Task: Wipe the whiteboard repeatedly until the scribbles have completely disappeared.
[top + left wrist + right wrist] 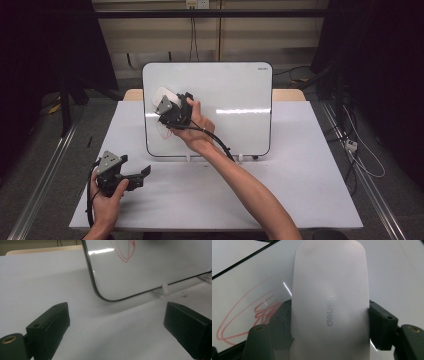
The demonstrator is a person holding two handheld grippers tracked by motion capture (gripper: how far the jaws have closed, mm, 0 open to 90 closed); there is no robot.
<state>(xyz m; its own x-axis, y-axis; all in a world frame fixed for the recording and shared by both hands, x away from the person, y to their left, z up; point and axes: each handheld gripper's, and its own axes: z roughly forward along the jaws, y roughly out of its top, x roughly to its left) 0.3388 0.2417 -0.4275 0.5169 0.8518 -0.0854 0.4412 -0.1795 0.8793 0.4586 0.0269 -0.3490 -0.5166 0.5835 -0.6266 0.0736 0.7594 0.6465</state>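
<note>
- You have a white rectangular tabletop under everything, with a pale wooden surface showing past its far edge.
- You see grey floor on both sides, with a metal rail running along the left.
- To your right, thin white cables and a small white plug lie on the floor.
- On the beige back wall, dark cords hang from a socket.

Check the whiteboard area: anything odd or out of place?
Nothing stands out. The white rounded eraser sits squarely in the right gripper against the upright whiteboard, beside red scribbles still unwiped.
</note>
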